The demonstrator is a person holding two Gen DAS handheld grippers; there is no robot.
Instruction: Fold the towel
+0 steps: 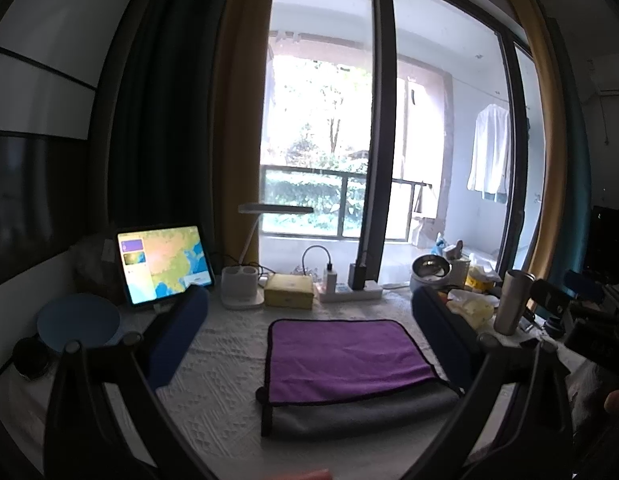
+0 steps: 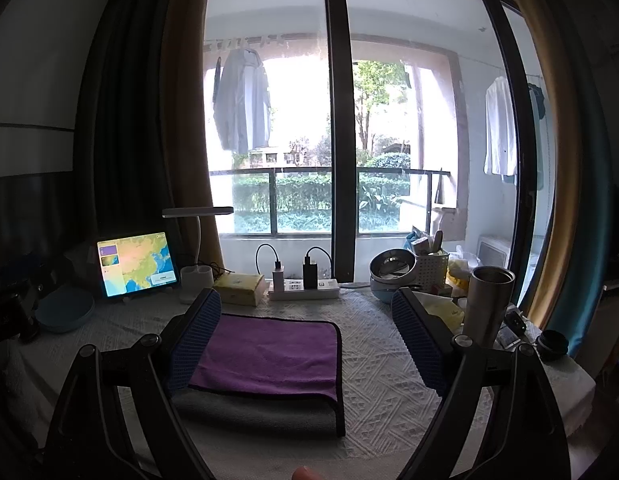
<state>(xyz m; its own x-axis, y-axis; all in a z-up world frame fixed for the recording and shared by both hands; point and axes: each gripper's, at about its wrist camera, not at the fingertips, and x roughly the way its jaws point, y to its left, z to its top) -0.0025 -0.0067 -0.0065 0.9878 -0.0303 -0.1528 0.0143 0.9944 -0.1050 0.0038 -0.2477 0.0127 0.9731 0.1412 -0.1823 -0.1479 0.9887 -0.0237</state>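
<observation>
A towel point(image 1: 345, 354), purple on top and grey underneath with a dark hem, lies folded on the white quilted table cover point(image 1: 213, 364). The grey layer shows along its near edge. In the left wrist view my left gripper point(image 1: 309, 328) is open and empty, held above the table, its blue pads either side of the towel. In the right wrist view the towel point(image 2: 269, 356) lies left of centre. My right gripper point(image 2: 309, 336) is open and empty above it, and its left pad hides the towel's left edge.
Along the back stand a tablet point(image 2: 137, 264), a white lamp base point(image 2: 195, 280), a tissue box point(image 2: 239, 289) and a power strip point(image 2: 303, 288). Metal bowls point(image 2: 391, 270), a basket and a steel tumbler point(image 2: 487, 304) are at the right. A blue plate point(image 1: 78, 322) lies at the left.
</observation>
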